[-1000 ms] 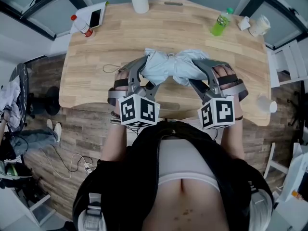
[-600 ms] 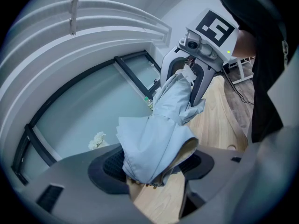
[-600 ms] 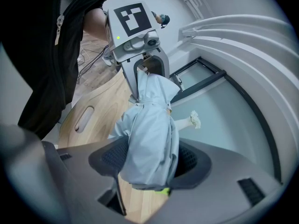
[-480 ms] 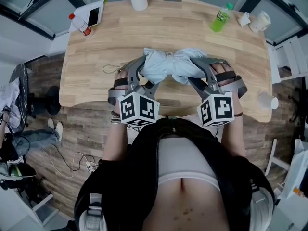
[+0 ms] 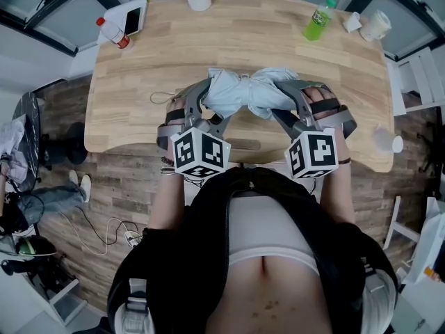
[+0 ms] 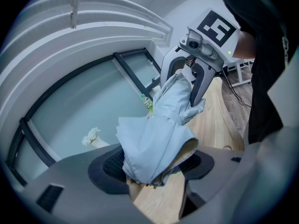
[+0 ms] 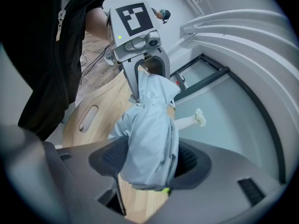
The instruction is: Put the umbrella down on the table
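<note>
Head view, position: the folded pale-blue umbrella (image 5: 247, 92) lies crosswise between the left gripper (image 5: 206, 96) and the right gripper (image 5: 292, 97), over the near middle of the table (image 5: 139, 68).
Head view, progress: the umbrella is carried to the spot but, by judgement, not yet set down. Lowering and release remain.
Left gripper view, claw: the jaws are pressed onto one end of the umbrella (image 6: 156, 141), with fabric bunched between the pads. The right gripper (image 6: 187, 80) holds the far end.
Left gripper view, clearance: tabletop (image 6: 224, 111) shows beneath the fabric. Contact cannot be confirmed, and the umbrella appears to be held just above the table.
Right gripper view, claw: the jaws are clamped on the other end of the umbrella (image 7: 150, 139). The left gripper (image 7: 150, 76) grips the far end, with tabletop (image 7: 100, 113) below.
Change from earlier frames: both grips and the crosswise pose are the same. The grippers, umbrella and table sit slightly higher in the head view, and no clear descent is visible.
</note>
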### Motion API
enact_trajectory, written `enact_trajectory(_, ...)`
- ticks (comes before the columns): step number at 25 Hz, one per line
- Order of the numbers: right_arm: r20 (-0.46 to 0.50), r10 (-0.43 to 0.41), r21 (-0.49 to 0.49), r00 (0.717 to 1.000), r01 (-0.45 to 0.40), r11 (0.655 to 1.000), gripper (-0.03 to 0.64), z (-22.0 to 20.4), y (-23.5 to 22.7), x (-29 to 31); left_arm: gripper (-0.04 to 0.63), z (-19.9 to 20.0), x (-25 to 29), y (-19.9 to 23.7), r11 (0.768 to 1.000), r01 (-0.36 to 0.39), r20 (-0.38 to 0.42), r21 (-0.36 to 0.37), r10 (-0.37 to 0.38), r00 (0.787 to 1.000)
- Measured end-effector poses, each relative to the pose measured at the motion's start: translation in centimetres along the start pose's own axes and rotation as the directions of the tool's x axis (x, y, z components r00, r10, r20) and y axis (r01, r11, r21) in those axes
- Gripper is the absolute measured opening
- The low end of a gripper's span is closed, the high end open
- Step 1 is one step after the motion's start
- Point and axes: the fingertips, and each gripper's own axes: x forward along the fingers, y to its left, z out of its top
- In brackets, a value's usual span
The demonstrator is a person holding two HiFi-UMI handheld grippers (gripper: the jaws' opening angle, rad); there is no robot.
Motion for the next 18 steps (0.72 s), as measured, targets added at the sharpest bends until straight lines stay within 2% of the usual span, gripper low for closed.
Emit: enact_trajectory(18,0.008,0.066,0.009,0.998,-0.066,0.998,0.293,-0.2,1.7,1.8,0.302,-1.8,1.0,-1.2,0.998,0.054,-0.038,-0.031,-0.055,0.998)
